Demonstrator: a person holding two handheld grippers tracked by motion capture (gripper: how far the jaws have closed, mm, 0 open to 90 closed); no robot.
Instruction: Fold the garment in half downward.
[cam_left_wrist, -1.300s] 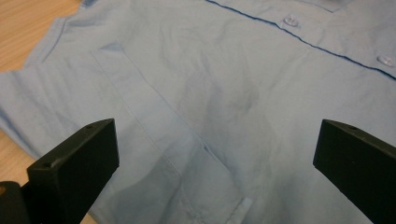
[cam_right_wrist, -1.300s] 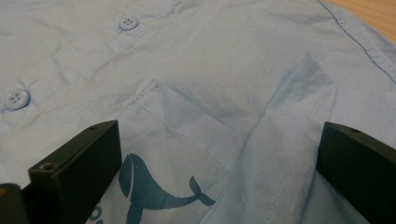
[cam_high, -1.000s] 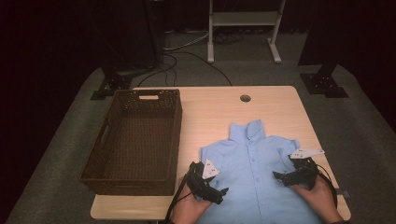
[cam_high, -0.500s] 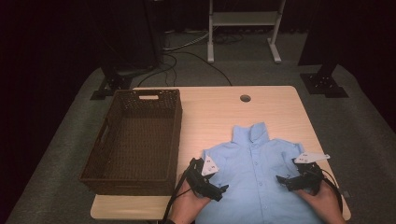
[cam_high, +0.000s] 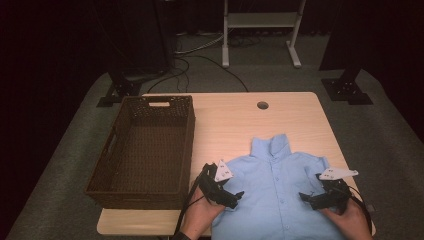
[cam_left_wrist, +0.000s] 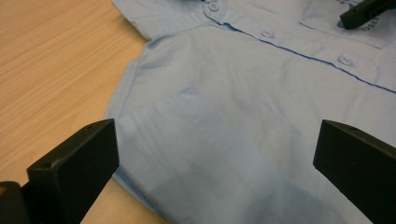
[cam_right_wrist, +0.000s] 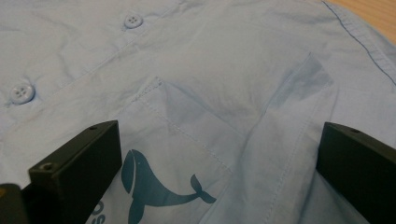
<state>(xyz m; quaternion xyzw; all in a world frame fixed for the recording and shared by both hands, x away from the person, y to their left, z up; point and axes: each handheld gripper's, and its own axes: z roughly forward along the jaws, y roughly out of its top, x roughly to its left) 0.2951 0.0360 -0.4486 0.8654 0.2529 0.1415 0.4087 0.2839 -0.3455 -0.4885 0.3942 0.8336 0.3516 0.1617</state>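
Item: light blue shirt (cam_high: 278, 190), buttoned, lying flat and front-up on the near right part of the table (cam_high: 235, 120), collar toward the far side, hem at the near edge; spread this way, it offers both side edges for gripping, which suggests folding is in hand. Detail: chest pocket (cam_right_wrist: 219, 140) printed with a dark blue whale (cam_right_wrist: 159, 189), and a row of white buttons (cam_left_wrist: 267, 33) down the placket. Left gripper (cam_high: 226, 194): poised low over the shirt's left side near the sleeve seam, jaws spread wide with nothing between them, the cloth edge and bare wood showing beneath in the left gripper view; likely placed to take that side. Right gripper (cam_high: 312, 198): poised over the pocket on the right side, jaws likewise wide and holding nothing, mirroring the other so both sides can be taken together. Hands (cam_high: 200, 217): enter from the near edge, one behind each gripper. Adjacent: dark wicker basket (cam_high: 115, 165), unfilled, on the left of the table, just beside the shirt; probably the place for the finished garment. Beyond: cables and stand legs on the grey floor at the far side.
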